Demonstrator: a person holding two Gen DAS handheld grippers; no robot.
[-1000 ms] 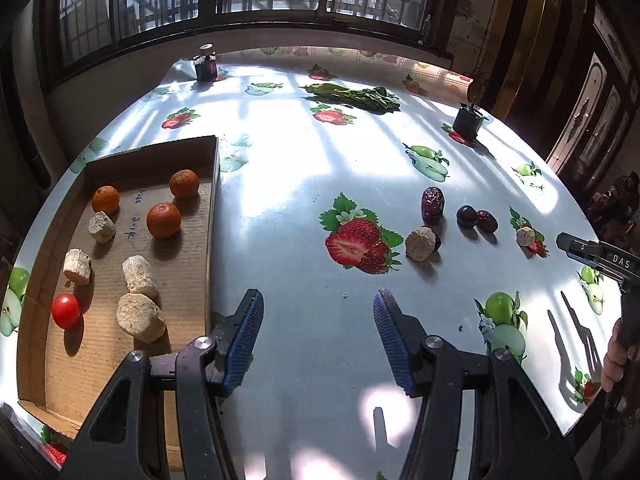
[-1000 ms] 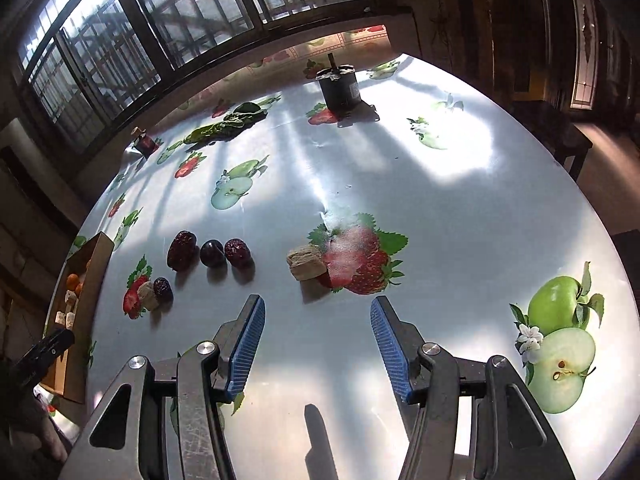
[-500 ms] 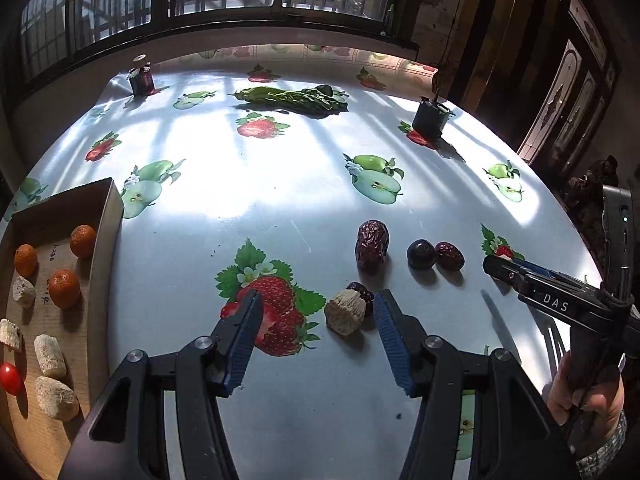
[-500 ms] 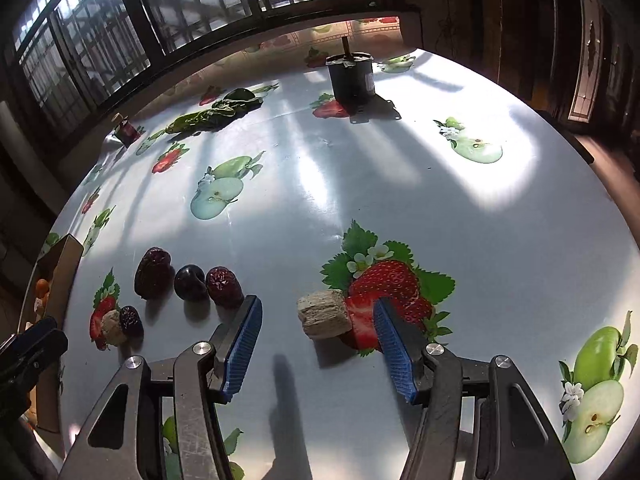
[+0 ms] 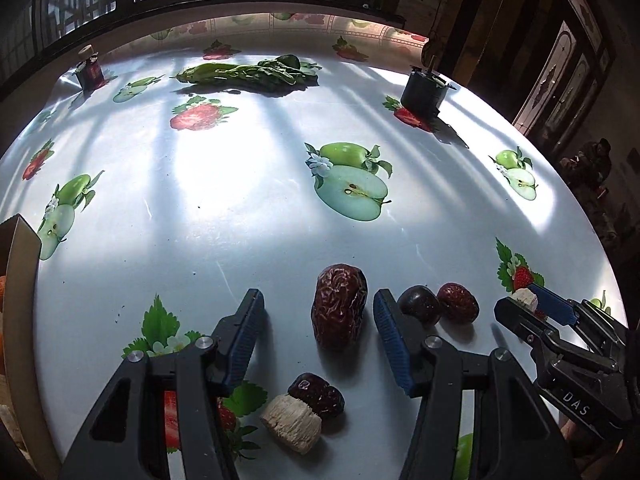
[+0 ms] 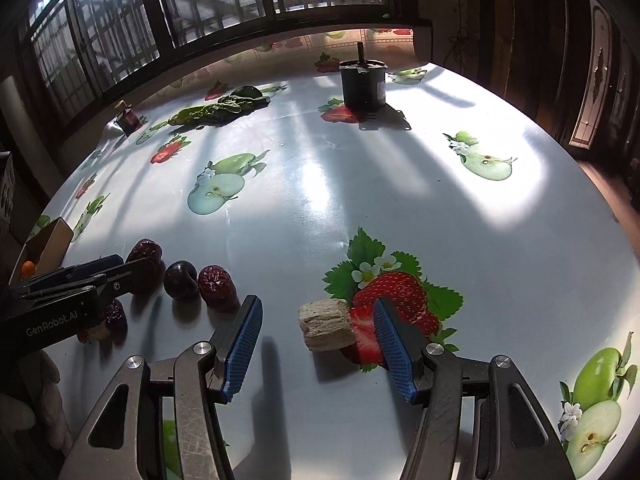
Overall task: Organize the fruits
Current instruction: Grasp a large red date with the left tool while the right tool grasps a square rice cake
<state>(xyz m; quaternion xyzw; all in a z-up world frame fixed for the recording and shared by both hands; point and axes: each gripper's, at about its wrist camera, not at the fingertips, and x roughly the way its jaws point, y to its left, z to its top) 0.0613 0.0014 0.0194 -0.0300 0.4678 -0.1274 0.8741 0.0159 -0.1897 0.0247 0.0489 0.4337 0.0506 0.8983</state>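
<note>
My left gripper [image 5: 318,330] is open with a large wrinkled red date [image 5: 339,309] lying on the table between its fingers. A small dark date [image 5: 316,395] and a pale chunk [image 5: 291,423] lie under it. A dark plum [image 5: 420,305] and a red date [image 5: 458,303] lie just right. My right gripper [image 6: 318,338] is open around a pale beige chunk [image 6: 326,326] on the table. In the right wrist view, the left gripper [image 6: 100,274] stands by the large date [image 6: 146,254], plum [image 6: 181,280] and red date [image 6: 216,286].
The round table [image 5: 240,208] has a fruit-print cloth. A cardboard box [image 5: 20,264] stands at the left edge. Leafy greens [image 5: 248,74], a small jar [image 5: 90,72] and a dark cylinder [image 5: 424,90] stand at the far side.
My left gripper has moved right from the box and forward to the large date. My right gripper has moved forward until the pale chunk lies between its fingers. Both stay open.
</note>
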